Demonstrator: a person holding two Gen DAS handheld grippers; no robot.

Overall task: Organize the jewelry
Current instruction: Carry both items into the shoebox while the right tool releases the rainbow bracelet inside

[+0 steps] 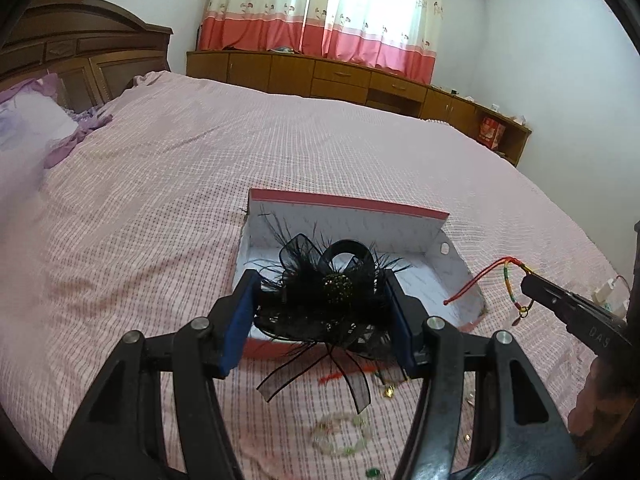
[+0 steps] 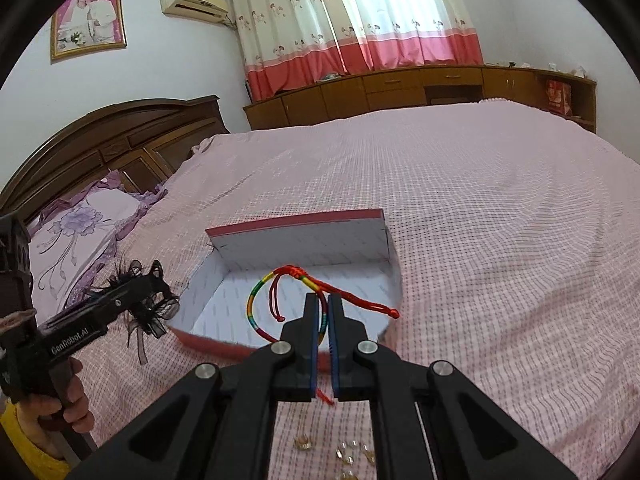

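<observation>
Two loads at once worry me: feathers of the hair clip (image 1: pixel 324 300) may snag as my left gripper (image 1: pixel 320 312), jaws wide around it, lets go above the box (image 2: pixel 296 240). My right gripper (image 2: pixel 323 320), jaws nearly closed, pinches the bracelet (image 2: pixel 260 292), cords dangling ahead.

The left gripper (image 1: pixel 320 304) is clamped on a black feathered hairpiece (image 1: pixel 324 292), holding it over the near edge of an open box (image 1: pixel 352 216) with a red rim and white inside. The box sits on a bed (image 1: pixel 160 200) with a pink checked cover. At the right, the right gripper (image 1: pixel 532 282) pinches a multicoloured cord bracelet (image 1: pixel 508 280) beside the box's right wall. A pale bead bracelet (image 1: pixel 340 436) and small gold pieces (image 1: pixel 388 391) lie on the bed below the hairpiece.
</observation>
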